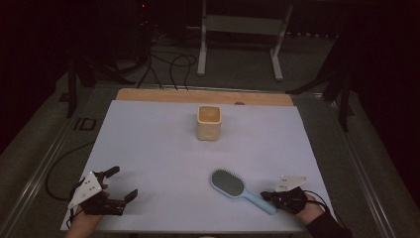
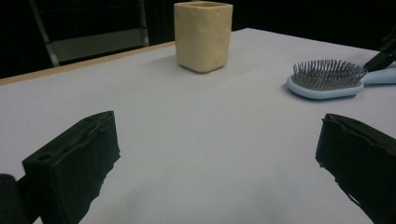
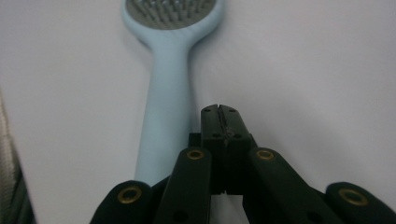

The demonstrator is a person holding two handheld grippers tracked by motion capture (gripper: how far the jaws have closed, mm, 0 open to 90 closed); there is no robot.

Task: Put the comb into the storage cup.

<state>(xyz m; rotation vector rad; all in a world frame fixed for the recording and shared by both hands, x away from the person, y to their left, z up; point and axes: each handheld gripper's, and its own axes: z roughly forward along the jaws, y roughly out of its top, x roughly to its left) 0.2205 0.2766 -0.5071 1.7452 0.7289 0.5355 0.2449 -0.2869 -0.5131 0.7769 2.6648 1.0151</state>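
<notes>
As I look from the near edge of the table (image 1: 148,148), I see my left gripper (image 1: 120,184) resting at the front left corner with its jaws spread wide and nothing between them. My right gripper (image 3: 219,114) is at the front right, with its jaws pressed together and empty; it lies just beside the end of the brush (image 1: 237,189) handle, on its right side in the right gripper view. The brush lies flat with bristles up, its head pointing toward the middle of the table. Farther back, near the far edge, the cup (image 1: 208,122) stands upright, well apart from the brush.

I judge that the step in hand is the approach to the brush handle. The next move calls for opening the right jaws, shifting sideways over the handle and closing on it.

I cannot tell if the closed jaws touch the handle or only stand near it. The brush head is cut off at the top of the right gripper view, and the inside of the cup is hard to make out.
</notes>
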